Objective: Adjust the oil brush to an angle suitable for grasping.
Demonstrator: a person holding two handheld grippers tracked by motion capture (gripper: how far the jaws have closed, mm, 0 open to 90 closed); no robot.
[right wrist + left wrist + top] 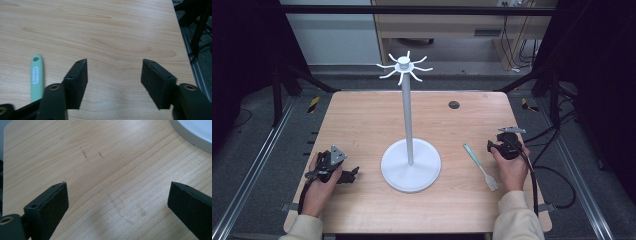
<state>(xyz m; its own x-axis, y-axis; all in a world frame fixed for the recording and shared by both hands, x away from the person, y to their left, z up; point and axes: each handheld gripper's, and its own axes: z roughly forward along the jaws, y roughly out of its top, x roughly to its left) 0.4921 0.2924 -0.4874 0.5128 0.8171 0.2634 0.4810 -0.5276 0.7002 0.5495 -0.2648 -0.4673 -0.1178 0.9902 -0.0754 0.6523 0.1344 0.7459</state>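
A white stand (407, 117) rises from a round base (411, 167) at the table's middle, with several curved hooks (404, 67) at its top. To the right of the base lies a utensil (479, 165) with a pale green handle and a white head. My left gripper (351, 174) rests on the table left of the base, open and empty (117, 195); the base's rim (192, 137) is ahead at the right. My right gripper (502, 143) sits just right of the utensil, open and empty (115, 71), with the green handle (37, 77) beside its left jaw.
A small dark round grommet (454, 104) sits in the wooden table (362, 120) near its far right. Black frame posts and cables (557, 175) stand off the table's right side. The table's right edge (178, 37) is close to my right gripper.
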